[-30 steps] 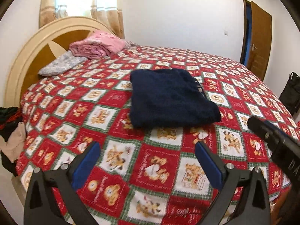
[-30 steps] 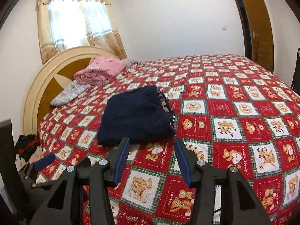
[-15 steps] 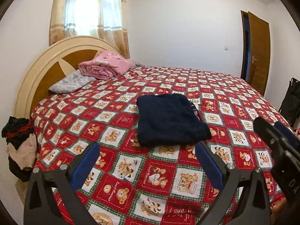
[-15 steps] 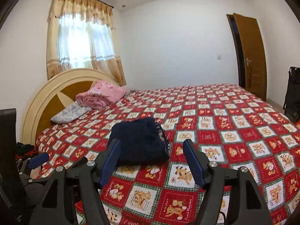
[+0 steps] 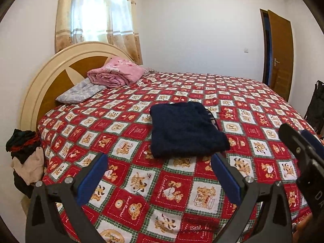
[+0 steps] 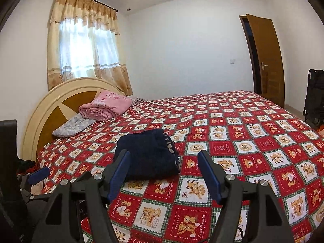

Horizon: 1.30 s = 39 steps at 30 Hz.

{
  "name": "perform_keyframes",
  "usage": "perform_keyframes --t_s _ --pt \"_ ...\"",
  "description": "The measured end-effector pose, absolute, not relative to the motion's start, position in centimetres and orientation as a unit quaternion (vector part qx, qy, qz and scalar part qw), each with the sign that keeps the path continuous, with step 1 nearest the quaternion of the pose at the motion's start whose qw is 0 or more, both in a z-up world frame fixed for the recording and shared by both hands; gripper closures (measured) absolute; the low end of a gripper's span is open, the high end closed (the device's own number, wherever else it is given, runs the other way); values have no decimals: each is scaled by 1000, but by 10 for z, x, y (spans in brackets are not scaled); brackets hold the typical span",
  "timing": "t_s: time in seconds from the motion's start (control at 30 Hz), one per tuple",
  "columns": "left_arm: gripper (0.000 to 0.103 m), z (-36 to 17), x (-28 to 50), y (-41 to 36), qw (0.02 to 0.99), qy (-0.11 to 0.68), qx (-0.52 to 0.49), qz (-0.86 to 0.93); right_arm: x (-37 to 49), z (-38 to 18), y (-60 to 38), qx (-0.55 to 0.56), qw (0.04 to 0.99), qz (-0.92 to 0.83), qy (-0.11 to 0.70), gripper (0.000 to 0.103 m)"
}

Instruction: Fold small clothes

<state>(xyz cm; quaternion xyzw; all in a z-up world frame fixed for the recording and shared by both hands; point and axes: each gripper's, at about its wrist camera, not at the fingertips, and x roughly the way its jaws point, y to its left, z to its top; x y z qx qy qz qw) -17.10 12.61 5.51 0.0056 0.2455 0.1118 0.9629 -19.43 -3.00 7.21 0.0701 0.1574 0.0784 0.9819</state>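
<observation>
Navy folded garment (image 5: pixel 187 129) lies flat on the bed (image 5: pixel 253 105), on its red teddy-bear quilt, in the left wrist view. Taking that garment as the landmark: the left gripper (image 5: pixel 160 172) hangs just in front of its near edge, blue pads spread wide with nothing between them and touching no cloth. Beyond the garment, toward the round headboard (image 5: pixel 48 81), a pink folded blanket (image 5: pixel 116 74) sits on a grey pillow (image 5: pixel 81 91). Left of it, off the bed's edge, a heap of clothes (image 5: pixel 24 162) is piled. To its right the other gripper's black body enters the picture.

From the right wrist view, the same garment (image 6: pixel 147 156) rests just past the right gripper (image 6: pixel 164 174), whose pads stand apart and empty, its left pad overlapping the garment's near corner in the picture. Far right of the garment, a brown door (image 6: pixel 265 60) stands ajar.
</observation>
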Motion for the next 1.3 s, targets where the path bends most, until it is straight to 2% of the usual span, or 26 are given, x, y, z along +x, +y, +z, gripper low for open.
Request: perform_keyframes --t_s 1.3 --pt "0 54 -171 126 962 250 7 111 -195 67 -29 76 981 75 162 33"
